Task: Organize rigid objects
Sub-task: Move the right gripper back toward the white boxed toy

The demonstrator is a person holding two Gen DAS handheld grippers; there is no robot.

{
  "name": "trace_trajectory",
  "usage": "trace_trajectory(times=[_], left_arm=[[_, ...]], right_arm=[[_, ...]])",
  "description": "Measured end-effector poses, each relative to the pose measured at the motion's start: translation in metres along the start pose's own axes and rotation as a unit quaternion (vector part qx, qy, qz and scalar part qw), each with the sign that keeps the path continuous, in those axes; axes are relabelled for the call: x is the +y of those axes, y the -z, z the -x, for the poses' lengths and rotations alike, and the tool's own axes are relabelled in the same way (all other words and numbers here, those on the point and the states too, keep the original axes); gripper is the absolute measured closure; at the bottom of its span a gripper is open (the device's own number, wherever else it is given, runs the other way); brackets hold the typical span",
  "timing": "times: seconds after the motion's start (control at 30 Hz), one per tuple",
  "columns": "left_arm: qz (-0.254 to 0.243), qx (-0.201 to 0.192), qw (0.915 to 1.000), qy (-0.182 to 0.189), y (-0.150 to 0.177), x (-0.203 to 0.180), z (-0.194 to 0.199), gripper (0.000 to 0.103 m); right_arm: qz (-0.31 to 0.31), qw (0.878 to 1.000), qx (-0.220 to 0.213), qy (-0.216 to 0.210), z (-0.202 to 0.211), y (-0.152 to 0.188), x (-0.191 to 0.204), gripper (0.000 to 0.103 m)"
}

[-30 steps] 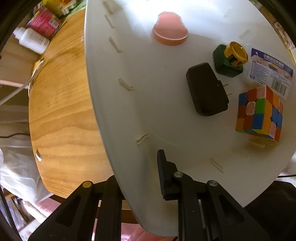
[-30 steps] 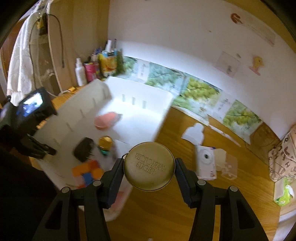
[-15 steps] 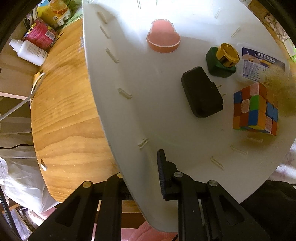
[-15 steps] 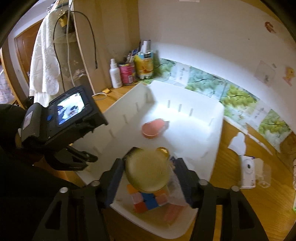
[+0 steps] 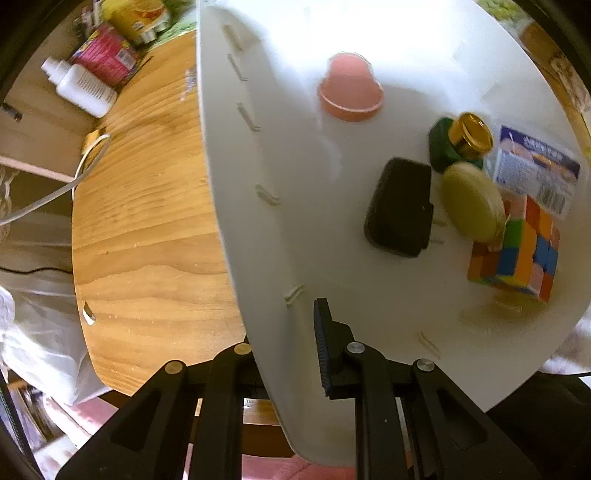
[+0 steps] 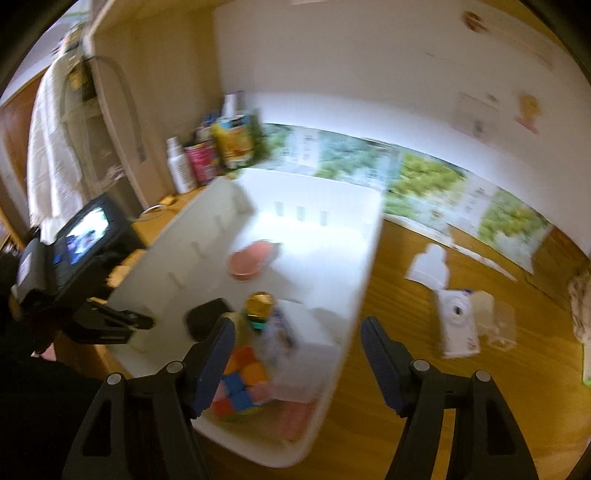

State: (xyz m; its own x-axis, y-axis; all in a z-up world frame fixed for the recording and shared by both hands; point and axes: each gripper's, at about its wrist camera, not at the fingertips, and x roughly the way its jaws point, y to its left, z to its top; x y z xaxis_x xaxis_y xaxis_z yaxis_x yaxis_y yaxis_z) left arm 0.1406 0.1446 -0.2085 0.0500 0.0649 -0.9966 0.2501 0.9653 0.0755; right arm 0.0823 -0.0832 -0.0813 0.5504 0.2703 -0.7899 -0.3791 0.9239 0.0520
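- Brass-coloured round tin [image 5: 472, 201] lies inside the white bin [image 5: 295, 166], tilted against the puzzle cube [image 5: 517, 251], beside the black charger [image 5: 400, 206].
- Right gripper [image 6: 297, 354] is opening, nothing between its jaws; best lift clear without knocking the bin's rim.
- Left gripper [image 5: 284, 350] pinches the bin's wall; keep that hold firm.

A white bottle [image 5: 83, 88], a red can [image 5: 107, 55] and a yellow can [image 5: 138, 16] stand on the wooden table [image 5: 147, 206].
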Motion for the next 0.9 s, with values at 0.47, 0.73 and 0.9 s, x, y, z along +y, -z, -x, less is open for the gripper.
trace_trajectory(times=[0.47,0.73,0.9], left_arm=[[0.109,-0.007,0.9936,-0.028,-0.009,0.019,0.010,0.084],[0.165,0.001,0.9850,-0.049,-0.008,0.023,0.006,0.084],[0.185,0.005,0.9807,-0.063,-0.009,0.021,0.003,0.082]], right_arm=[[-0.079,0.994,0.022,0.069,-0.025,0.026,-0.129,0.032],[-0.077,0.994,0.050,0.058,-0.066,0.037,-0.163,0.032],[-0.068,0.994,0.073,0.052,-0.086,0.043,-0.173,0.032]])
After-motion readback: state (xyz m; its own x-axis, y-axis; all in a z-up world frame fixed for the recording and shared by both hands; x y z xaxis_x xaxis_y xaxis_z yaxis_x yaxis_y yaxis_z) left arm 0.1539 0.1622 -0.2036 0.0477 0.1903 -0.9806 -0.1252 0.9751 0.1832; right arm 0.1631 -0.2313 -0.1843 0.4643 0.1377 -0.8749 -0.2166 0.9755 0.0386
